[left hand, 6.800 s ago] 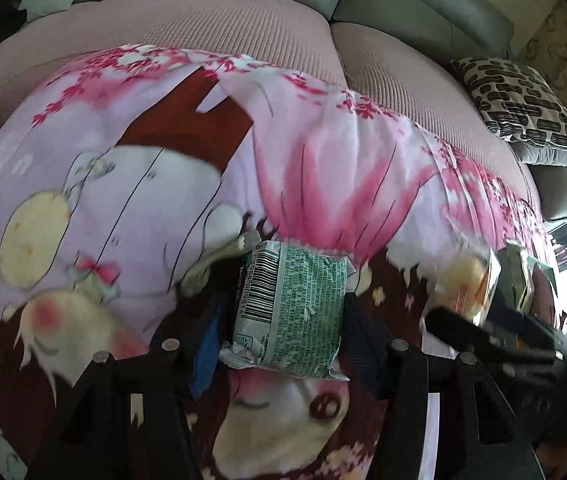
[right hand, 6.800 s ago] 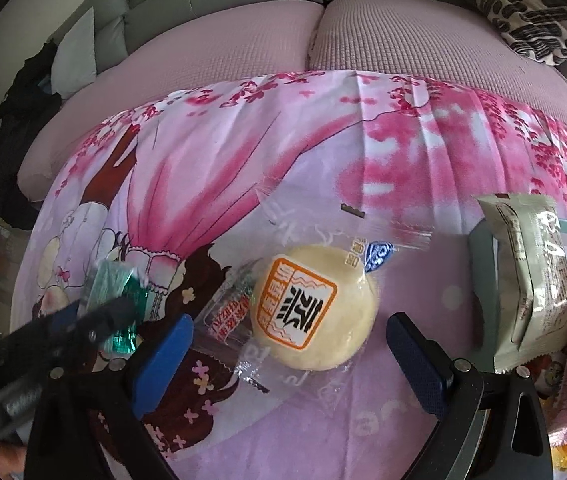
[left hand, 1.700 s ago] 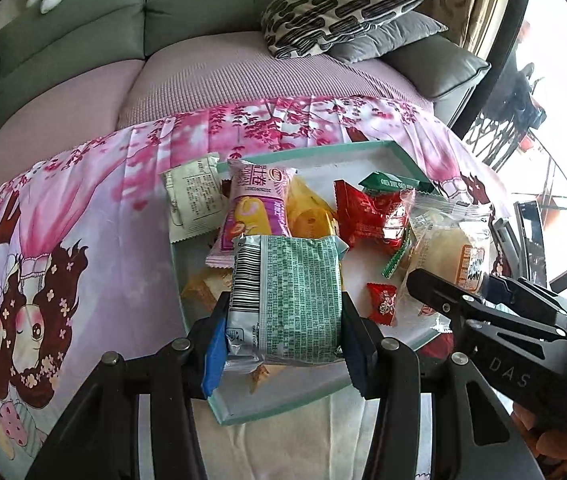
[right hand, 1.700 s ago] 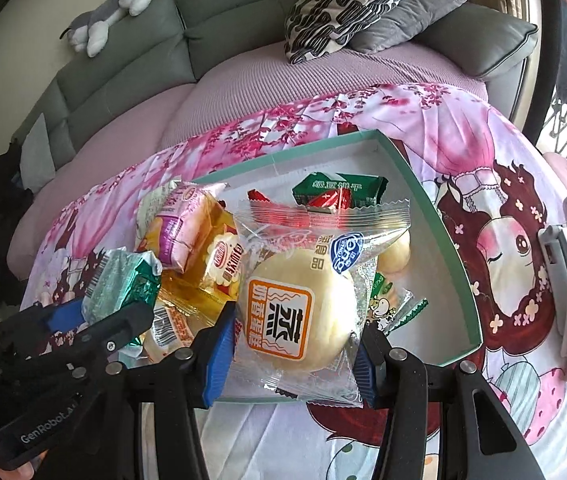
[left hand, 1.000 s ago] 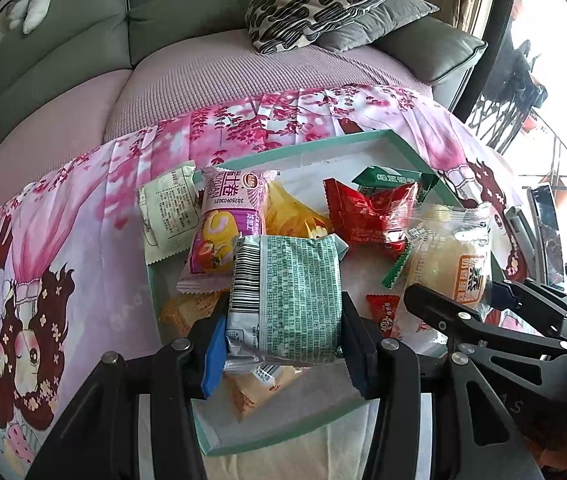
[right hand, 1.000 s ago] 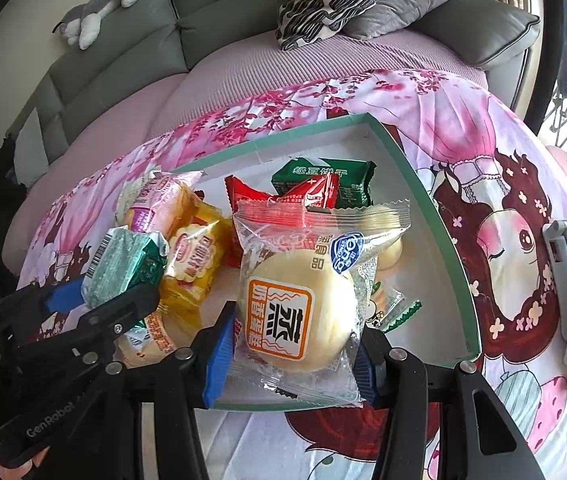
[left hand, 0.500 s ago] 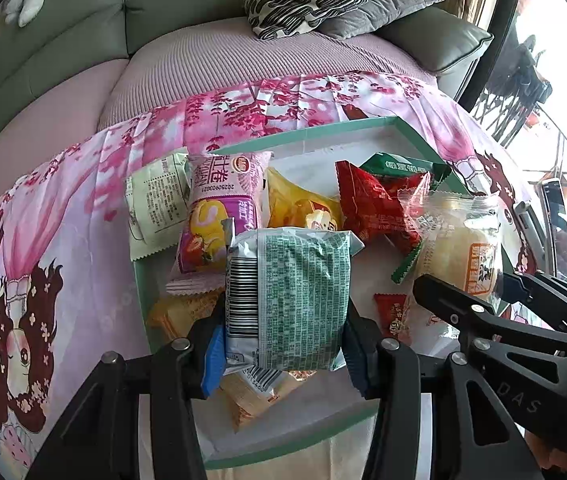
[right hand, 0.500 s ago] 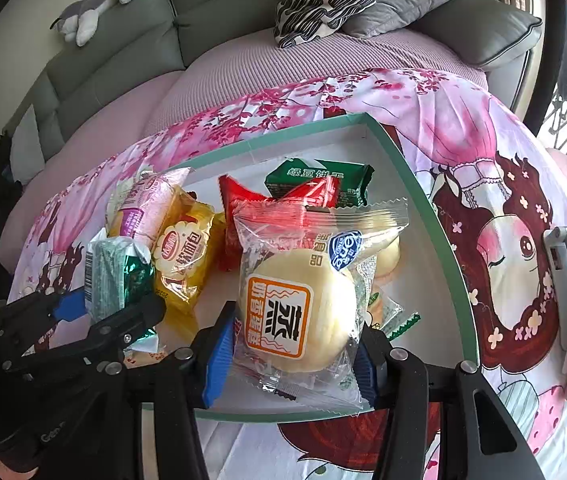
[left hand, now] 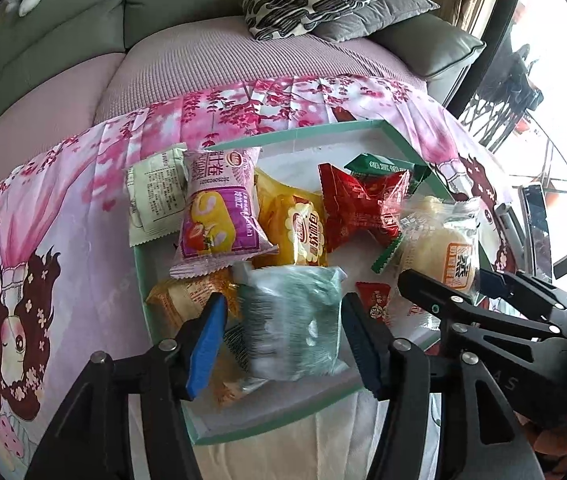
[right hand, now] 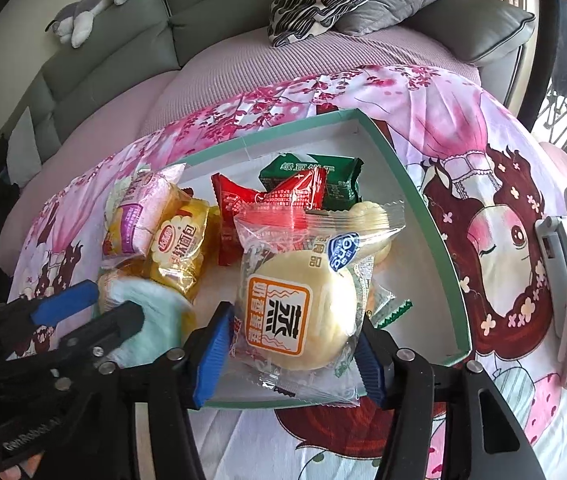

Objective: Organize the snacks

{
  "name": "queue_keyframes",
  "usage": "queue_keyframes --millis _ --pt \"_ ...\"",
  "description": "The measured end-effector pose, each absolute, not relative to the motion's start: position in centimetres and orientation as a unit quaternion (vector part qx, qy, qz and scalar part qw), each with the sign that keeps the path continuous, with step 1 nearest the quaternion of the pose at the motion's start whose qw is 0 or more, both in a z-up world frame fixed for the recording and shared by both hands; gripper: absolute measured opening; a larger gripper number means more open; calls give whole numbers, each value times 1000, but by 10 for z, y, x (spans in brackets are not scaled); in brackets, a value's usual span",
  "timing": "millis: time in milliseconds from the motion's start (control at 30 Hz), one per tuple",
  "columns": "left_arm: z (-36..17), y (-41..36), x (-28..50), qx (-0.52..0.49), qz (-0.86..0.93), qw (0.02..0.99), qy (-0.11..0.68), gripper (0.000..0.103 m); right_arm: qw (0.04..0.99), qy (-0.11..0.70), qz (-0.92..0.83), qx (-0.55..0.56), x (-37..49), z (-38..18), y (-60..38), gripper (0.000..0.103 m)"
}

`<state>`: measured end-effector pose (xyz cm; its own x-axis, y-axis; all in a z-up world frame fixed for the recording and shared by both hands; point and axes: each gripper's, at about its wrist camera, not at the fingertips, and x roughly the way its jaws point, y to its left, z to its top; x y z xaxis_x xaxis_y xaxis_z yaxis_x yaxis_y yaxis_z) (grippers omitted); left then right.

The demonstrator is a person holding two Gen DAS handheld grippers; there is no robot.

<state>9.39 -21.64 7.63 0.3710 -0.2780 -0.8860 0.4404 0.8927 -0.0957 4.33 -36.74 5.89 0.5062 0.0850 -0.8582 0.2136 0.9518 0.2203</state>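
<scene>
— Pink cartoon-print cloth point(right hand: 463, 92) covers the desk before a grey-green sofa point(right hand: 211, 4). What about the tray point(right hand: 431, 216)?
— Teal-rimmed, it contains a red packet point(left hand: 357, 206), yellow bread packet point(left hand: 301, 226), purple-pink roll packet point(left hand: 215, 212) and dark green packet point(right hand: 323, 182).
— And the left tool point(left hand: 283, 330)?
— Its blue pads stand apart; the blurred green wafer packet point(left hand: 293, 320) sits loose between them, over the tray's near part.
— The right tool point(right hand: 293, 350)?
— Clenched on the clear-wrapped bun packet point(right hand: 303, 284), above the tray's near rim.

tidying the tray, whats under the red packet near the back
A dark green packet lies partly beneath the red packet, its far half showing. Whatever else sits below the red one inside the tray is covered.
</scene>
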Motion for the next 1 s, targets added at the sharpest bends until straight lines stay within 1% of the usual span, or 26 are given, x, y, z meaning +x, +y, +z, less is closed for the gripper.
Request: queue_keyframes --millis 100,200,267,333,400,433,467,533,600,633,733,800,833,1000 --pt "81 -210 92 73 -214 826 516 62 854 496 -35 152 42 60 -366 68" --pt "84 -203 92 64 -207 829 515 64 854 497 -32 149 40 61 -363 69" --pt "87 -199 92 61 -200 833 512 68 854 498 -30 147 40 62 -361 69" --pt "89 -194 91 58 -191 836 510 69 855 497 -29 146 40 63 -360 72" --pt "89 -189 92 56 -181 840 509 70 856 496 -28 145 39 63 -359 85" --pt "89 -187 92 56 -177 841 508 72 857 494 -29 144 39 63 -359 86" --pt "88 -184 93 55 -170 843 508 77 858 492 -28 143 38 63 -358 87" --pt "86 -177 94 50 -158 845 508 82 858 492 -28 141 39 63 -357 90" --pt "84 -172 95 46 -147 847 509 83 859 492 -29 141 39 62 -357 100" --pt "83 -169 96 45 -139 849 508 85 860 490 -29 140 39 62 -356 102" --pt "81 -160 96 38 -115 857 501 91 863 485 -28 138 40 63 -355 103" --pt "78 -155 97 39 -93 862 497 100 864 483 -27 138 40 63 -355 103" --pt "75 -152 98 41 -75 864 496 101 864 483 -27 140 41 63 -355 103" --pt "66 -140 99 27 -58 863 502 101 865 480 -26 143 40 63 -355 103"
